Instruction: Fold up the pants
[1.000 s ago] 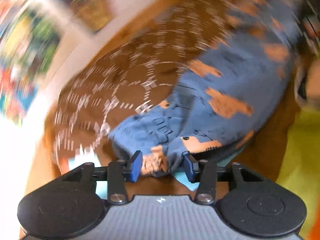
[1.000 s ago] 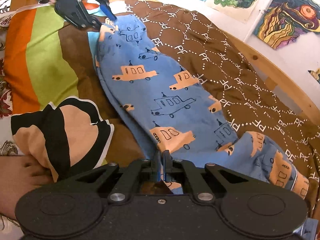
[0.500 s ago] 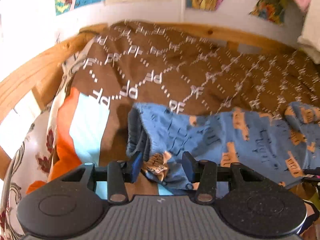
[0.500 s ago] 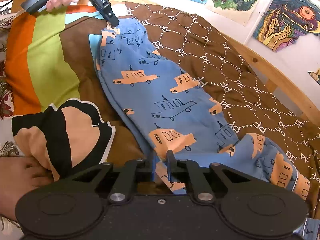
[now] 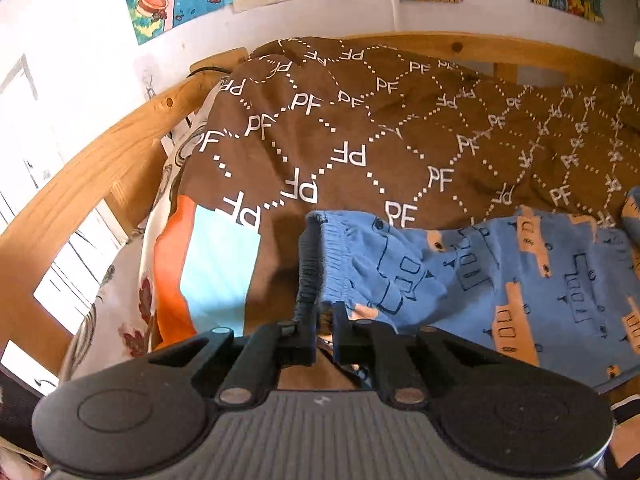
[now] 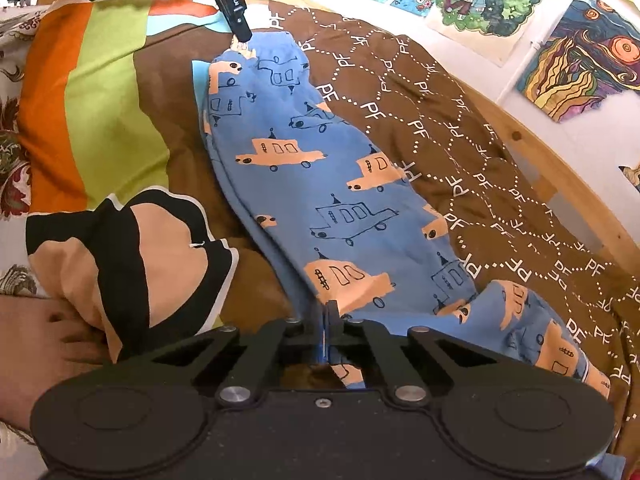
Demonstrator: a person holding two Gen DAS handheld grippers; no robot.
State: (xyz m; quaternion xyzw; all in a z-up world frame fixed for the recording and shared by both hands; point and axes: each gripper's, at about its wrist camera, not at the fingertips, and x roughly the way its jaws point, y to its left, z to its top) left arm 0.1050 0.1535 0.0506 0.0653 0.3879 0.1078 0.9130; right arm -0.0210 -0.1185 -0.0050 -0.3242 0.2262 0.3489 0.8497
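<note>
Blue pants (image 6: 320, 184) printed with orange cars lie lengthwise on a brown bedspread (image 6: 460, 128), folded leg over leg. My left gripper (image 5: 325, 322) is shut on the waistband corner of the pants (image 5: 460, 272); it shows in the right wrist view (image 6: 242, 38) at the far end. My right gripper (image 6: 326, 334) is shut on the near edge of the pants, close to where the legs bend away to the right.
A tan and black garment (image 6: 132, 256) lies left of the pants beside a bare hand (image 6: 44, 340). A striped orange and green cover (image 6: 100, 92) is on the left. A wooden bed rail (image 5: 100, 168) and a wall with posters (image 6: 480, 0) border the bed.
My left gripper has closed on the waistband corner; it was open around it. My right gripper opened slightly half a second ago and is shut on the pants edge again.
</note>
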